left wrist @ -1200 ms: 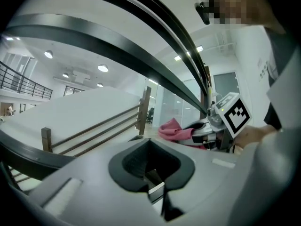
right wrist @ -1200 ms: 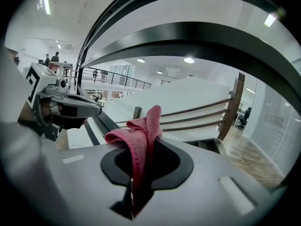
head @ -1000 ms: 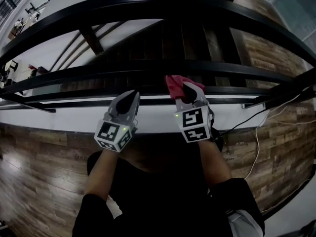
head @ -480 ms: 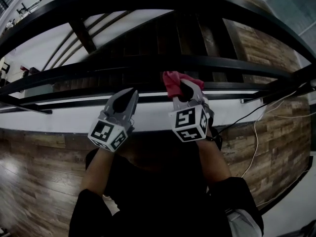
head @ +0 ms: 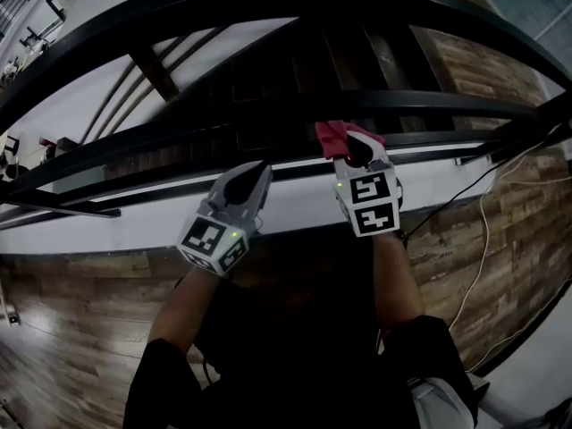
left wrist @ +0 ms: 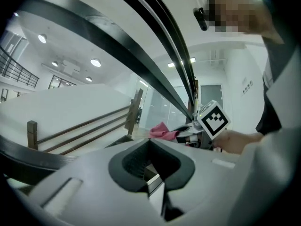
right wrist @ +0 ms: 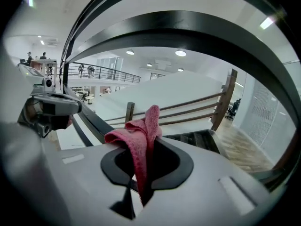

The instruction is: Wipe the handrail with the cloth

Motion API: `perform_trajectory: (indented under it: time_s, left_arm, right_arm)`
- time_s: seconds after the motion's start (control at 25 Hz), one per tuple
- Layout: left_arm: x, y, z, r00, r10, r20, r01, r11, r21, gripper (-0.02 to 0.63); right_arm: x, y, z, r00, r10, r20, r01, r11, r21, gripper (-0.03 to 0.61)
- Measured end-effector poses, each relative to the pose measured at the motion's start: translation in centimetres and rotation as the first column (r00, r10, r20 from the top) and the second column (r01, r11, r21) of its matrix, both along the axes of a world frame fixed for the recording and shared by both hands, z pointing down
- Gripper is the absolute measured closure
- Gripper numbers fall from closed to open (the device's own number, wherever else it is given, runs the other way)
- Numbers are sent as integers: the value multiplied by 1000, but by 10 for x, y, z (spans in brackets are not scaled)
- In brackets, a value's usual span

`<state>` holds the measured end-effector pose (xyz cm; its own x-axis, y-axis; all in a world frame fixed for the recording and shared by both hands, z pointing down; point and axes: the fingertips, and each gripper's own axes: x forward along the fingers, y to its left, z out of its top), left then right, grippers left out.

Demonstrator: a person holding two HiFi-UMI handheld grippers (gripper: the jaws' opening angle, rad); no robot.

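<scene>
Shifted rightward since a second ago, right tongs (head: 356, 150) pinch the cloth (head: 332, 137) close by the handrail (head: 429, 103), left tongs (head: 254, 173) closed and empty; wiping seems underway, and next calls for pressing and sliding along.
</scene>
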<state>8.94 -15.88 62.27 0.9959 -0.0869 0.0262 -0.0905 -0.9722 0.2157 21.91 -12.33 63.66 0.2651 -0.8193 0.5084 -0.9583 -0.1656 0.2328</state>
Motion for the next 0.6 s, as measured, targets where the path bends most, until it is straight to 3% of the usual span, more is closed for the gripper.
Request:
perform_trajectory:
  time_s: [0.24, 0.4, 0.6]
  left_arm:
    - [-26, -15, 5, 1000, 17, 7, -17, 998, 61, 614]
    - [-48, -18, 3, 999, 40, -3, -40, 999, 8, 614]
    - [-77, -41, -3, 999, 31, 33, -33, 998, 54, 614]
  right_arm:
    - [-7, -7, 5, 997, 49, -59, -52, 998, -37, 529]
    - [-29, -19, 4, 999, 42, -13, -42, 999, -25, 529]
    - [-60, -38, -1, 998, 36, 44, -35, 999, -20, 529]
